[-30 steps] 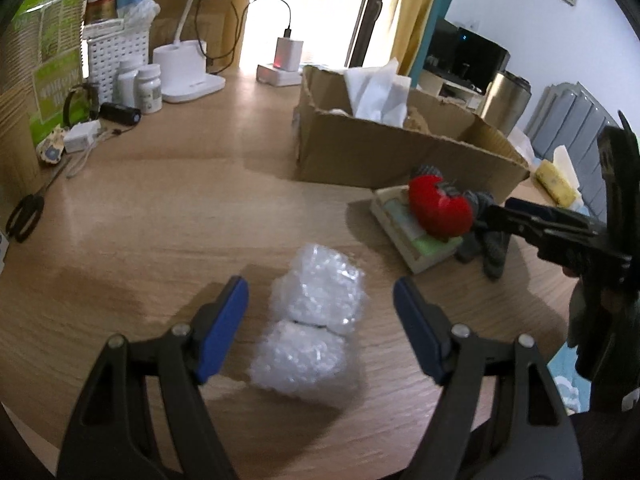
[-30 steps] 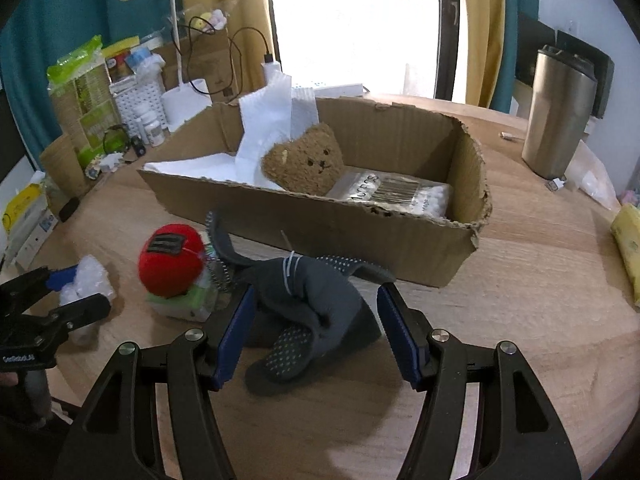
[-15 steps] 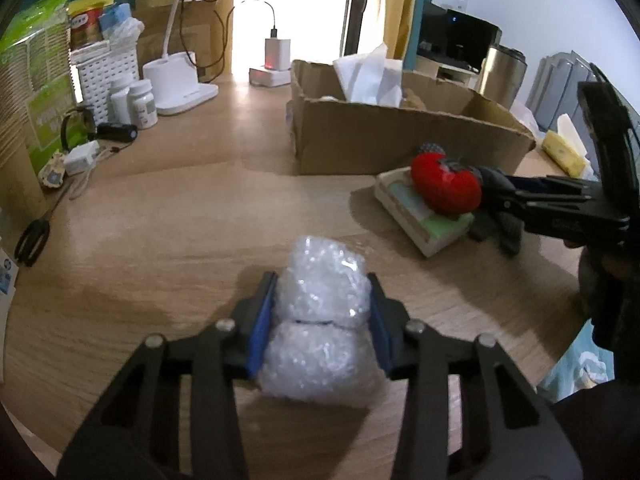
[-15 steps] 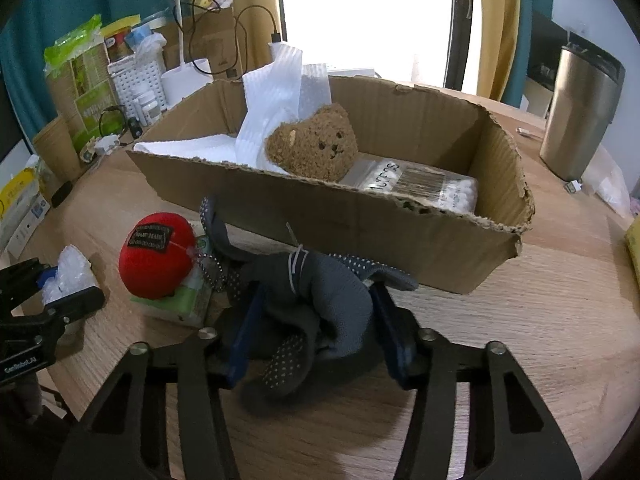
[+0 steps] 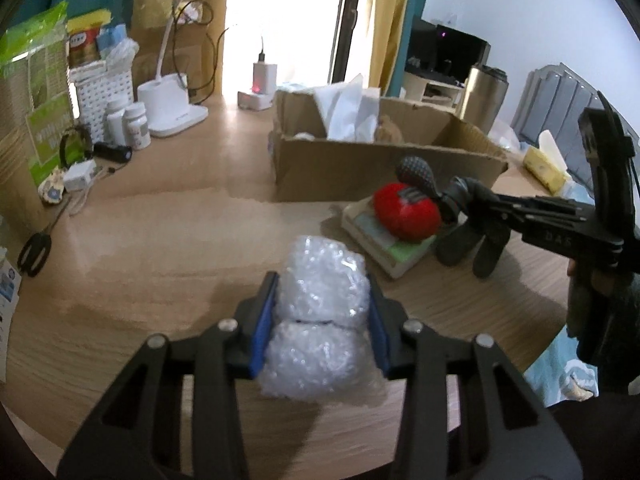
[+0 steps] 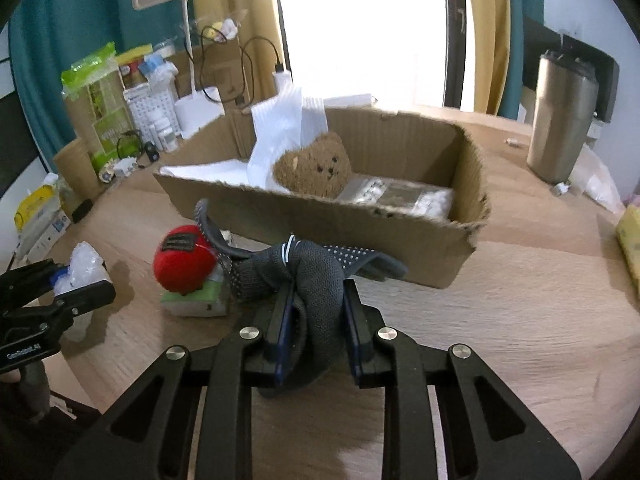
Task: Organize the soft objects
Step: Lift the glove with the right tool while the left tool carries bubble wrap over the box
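Left wrist view: the left gripper (image 5: 322, 320) clamps a bubble wrap bundle (image 5: 320, 328) near the cardboard box (image 5: 384, 168), in front of it.

Right wrist view: the right gripper (image 6: 318, 320) pinches grey gloves (image 6: 316, 280) just before the box, beside a red plush ball (image 6: 185, 258).

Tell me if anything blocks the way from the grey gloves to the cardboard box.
Only the box's own front wall. The gloves, held in the right hand-held gripper, sit just before it, so they need lifting over; the red ball lies aside.

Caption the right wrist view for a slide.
Right gripper clamps grey gloves before a cardboard box holding a teddy bear.
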Action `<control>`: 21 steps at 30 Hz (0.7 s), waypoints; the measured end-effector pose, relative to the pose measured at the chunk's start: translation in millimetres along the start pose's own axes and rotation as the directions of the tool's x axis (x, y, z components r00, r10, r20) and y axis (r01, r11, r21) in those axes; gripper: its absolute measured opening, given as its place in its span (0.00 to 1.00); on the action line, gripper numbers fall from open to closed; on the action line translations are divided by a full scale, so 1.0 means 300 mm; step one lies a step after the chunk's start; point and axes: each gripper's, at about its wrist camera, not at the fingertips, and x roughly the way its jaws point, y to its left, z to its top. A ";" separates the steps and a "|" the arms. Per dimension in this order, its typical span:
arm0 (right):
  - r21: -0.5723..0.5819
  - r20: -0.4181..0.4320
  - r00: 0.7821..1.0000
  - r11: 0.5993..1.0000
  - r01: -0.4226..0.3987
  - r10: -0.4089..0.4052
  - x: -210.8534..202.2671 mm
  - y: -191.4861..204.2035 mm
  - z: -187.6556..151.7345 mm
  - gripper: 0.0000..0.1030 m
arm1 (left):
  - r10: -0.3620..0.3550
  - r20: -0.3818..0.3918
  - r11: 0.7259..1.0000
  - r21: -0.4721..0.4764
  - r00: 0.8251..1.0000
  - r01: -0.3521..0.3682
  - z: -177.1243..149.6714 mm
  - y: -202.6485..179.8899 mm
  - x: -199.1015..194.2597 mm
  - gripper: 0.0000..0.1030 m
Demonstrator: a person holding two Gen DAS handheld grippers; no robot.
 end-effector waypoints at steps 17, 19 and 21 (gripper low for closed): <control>0.040 0.152 0.988 0.999 0.026 -0.032 -0.217 -0.073 0.046 0.24 | -0.033 0.105 0.997 0.076 0.994 0.025 0.129 -0.108 -0.085 0.41; 0.041 0.162 0.986 0.999 0.029 -0.036 -0.227 -0.079 0.057 0.24 | -0.037 0.117 0.996 0.084 0.992 0.027 0.149 -0.119 -0.091 0.41; 0.038 0.172 0.984 0.999 0.032 -0.038 -0.237 -0.086 0.070 0.24 | -0.040 0.131 0.995 0.093 0.991 0.028 0.169 -0.131 -0.098 0.41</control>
